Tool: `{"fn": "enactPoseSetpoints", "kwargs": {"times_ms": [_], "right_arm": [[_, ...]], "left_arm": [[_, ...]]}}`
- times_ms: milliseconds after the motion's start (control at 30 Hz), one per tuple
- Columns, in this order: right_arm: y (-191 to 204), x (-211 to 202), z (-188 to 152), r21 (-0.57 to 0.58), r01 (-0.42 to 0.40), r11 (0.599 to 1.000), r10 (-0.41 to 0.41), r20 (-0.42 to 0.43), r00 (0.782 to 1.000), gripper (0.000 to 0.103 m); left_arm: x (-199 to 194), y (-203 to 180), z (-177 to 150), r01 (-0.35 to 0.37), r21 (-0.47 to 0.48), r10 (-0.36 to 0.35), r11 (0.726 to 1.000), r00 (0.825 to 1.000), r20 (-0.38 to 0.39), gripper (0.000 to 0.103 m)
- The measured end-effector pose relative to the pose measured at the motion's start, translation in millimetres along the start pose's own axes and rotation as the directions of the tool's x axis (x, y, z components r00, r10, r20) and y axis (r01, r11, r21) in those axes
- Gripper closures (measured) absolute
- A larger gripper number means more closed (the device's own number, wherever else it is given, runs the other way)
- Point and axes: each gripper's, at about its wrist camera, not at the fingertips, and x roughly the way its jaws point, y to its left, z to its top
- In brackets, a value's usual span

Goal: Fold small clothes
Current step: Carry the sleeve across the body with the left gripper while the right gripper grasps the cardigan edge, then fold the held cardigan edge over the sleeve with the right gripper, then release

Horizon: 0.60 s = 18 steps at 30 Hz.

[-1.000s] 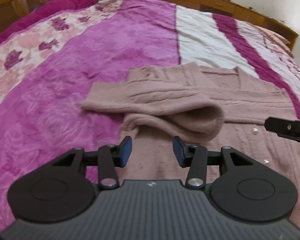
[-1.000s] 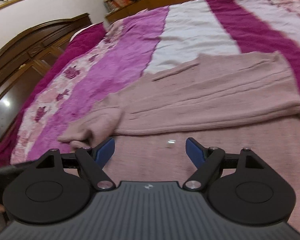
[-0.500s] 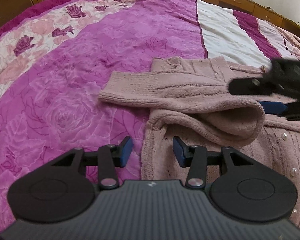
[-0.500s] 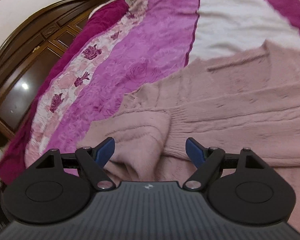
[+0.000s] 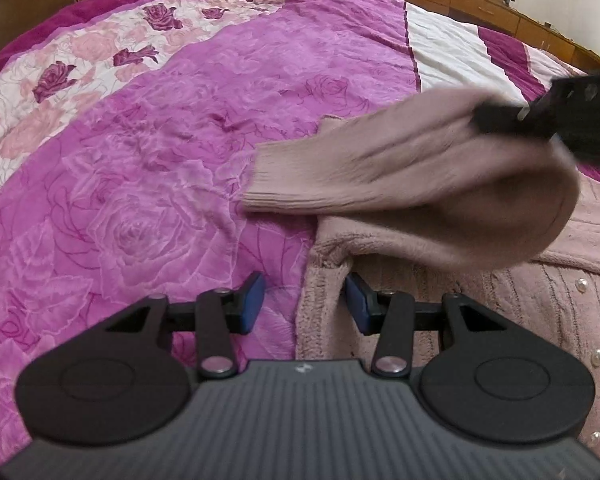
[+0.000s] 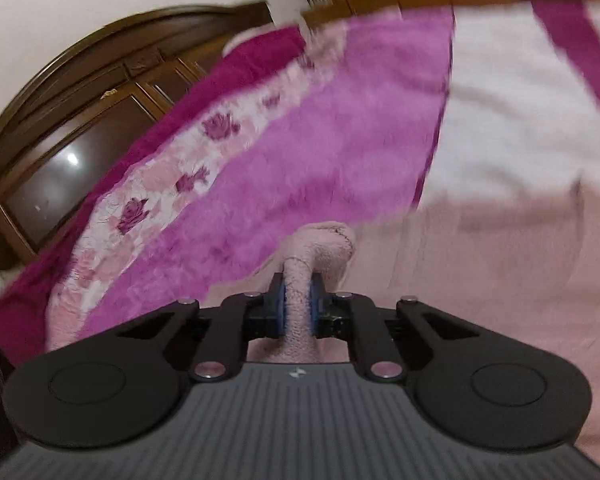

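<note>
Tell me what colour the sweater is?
Dusty pink sweater, clearest in the left wrist view.

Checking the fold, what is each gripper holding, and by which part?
The right gripper is closing on a bunched fold of the pink cardigan's sleeve. The left gripper holds nothing.

Our left gripper sits at the lower centre of its view, pointing downward, jaws partly apart with nothing pressed between the pads. Our right gripper is closing its jaws, and the blue pads already pinch a fold of the sleeve. In the left view it shows blurred at the upper right.
</note>
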Motion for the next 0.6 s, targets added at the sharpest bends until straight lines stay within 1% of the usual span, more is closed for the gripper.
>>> {"fn": "enactPoseSetpoints", "kwargs": {"times_ms": [100, 233, 267, 367, 433, 467, 500, 567, 600], "right_arm": [[3.1, -8.5, 0.7, -0.075, 0.075, 0.994, -0.070, 0.056, 0.996, 0.091], [-10.3, -3.3, -11.8, -0.088, 0.165, 0.982, -0.161, 0.055, 0.985, 0.091], [-15.5, 0.9, -17.9, -0.091, 0.198, 0.976, -0.194, 0.047, 0.980, 0.090], [-35.1, 10.8, -36.9, -0.071, 0.244, 0.967, -0.245, -0.006, 0.969, 0.090], [-48.1, 18.6, -47.0, -0.038, 0.251, 0.967, -0.253, -0.062, 0.965, 0.089], [-51.0, 17.7, -49.1, -0.024, 0.246, 0.969, -0.247, -0.058, 0.967, 0.088], [-51.6, 15.7, -48.7, -0.016, 0.243, 0.970, -0.244, -0.056, 0.968, 0.086], [-48.3, 12.1, -44.2, -0.013, 0.260, 0.966, -0.260, -0.050, 0.964, 0.068], [-42.6, 9.3, -41.2, -0.022, 0.275, 0.961, -0.276, -0.034, 0.961, 0.064]], "left_arm": [[0.9, -0.9, -1.4, -0.004, 0.004, 0.004, 1.000, 1.000, 0.002, 0.056], [1.8, -1.6, -3.3, -0.009, 0.010, 0.009, 1.000, 1.000, 0.004, 0.056], [1.8, -1.8, -3.7, -0.010, 0.013, 0.009, 1.000, 1.000, 0.005, 0.056], [1.8, -1.6, -4.3, -0.010, 0.014, 0.010, 1.000, 1.000, 0.004, 0.056], [2.1, -2.1, -4.4, -0.012, 0.017, 0.012, 1.000, 1.000, 0.002, 0.056], [2.1, -2.4, -4.2, -0.014, 0.019, 0.014, 1.000, 1.000, 0.001, 0.056], [2.0, -2.9, -4.2, -0.015, 0.022, 0.015, 1.000, 1.000, 0.001, 0.056], [2.3, -3.4, -4.1, -0.016, 0.025, 0.016, 1.000, 1.000, 0.001, 0.056], [2.2, -3.6, -4.1, -0.016, 0.025, 0.016, 1.000, 1.000, 0.001, 0.055]]}}
